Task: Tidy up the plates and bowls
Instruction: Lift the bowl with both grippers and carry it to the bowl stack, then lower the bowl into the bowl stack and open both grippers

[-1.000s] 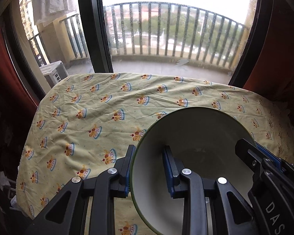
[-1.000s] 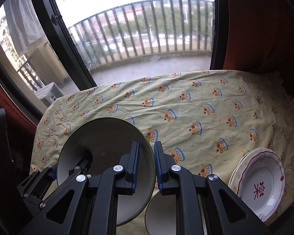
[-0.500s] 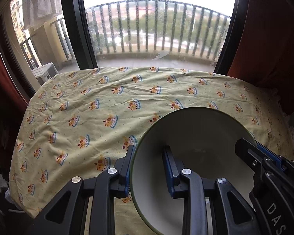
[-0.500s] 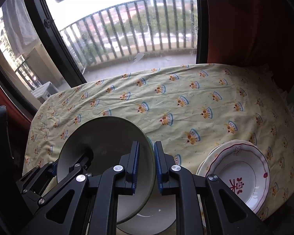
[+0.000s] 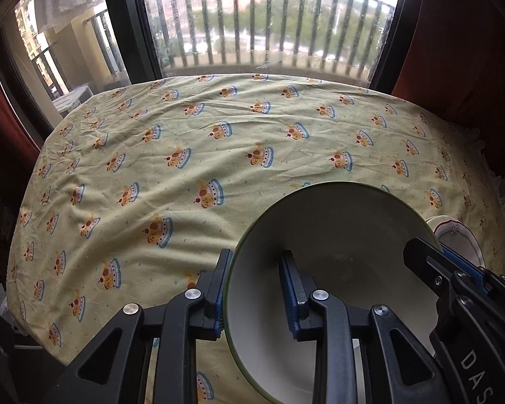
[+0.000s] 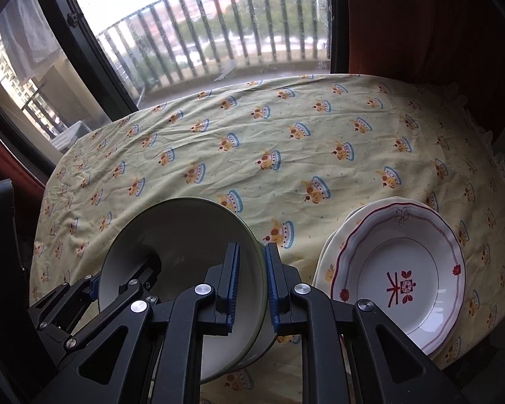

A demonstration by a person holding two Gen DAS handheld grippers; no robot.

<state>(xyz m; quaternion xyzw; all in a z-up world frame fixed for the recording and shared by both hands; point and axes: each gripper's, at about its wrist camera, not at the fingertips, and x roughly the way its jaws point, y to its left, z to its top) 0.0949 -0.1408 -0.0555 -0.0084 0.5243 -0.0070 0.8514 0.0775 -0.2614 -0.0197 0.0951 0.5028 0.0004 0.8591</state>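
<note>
A large pale bowl with a green rim (image 5: 336, 235) hangs tilted over the near part of the table, held from both sides. My left gripper (image 5: 256, 256) is shut on the bowl's left rim, one finger inside and one outside. My right gripper (image 6: 252, 247) is shut on the bowl's (image 6: 185, 235) right rim in the same way. Part of another pale bowl (image 6: 261, 353) seems to show just beneath it. A stack of white plates with red trim (image 6: 397, 269) lies to the right, and its edge (image 5: 458, 235) peeks out behind the bowl in the left wrist view.
The table wears a yellow cloth with crown prints (image 5: 219, 141). Its far edge meets a window with a dark frame (image 5: 128, 23) and a balcony railing beyond. A red curtain (image 6: 421, 17) hangs at the right. The plates sit near the table's right front edge.
Both grippers have carried the bowl lower and toward the plates. The plate stack has grown larger in the right wrist view. Both grips on the rim are unchanged.
</note>
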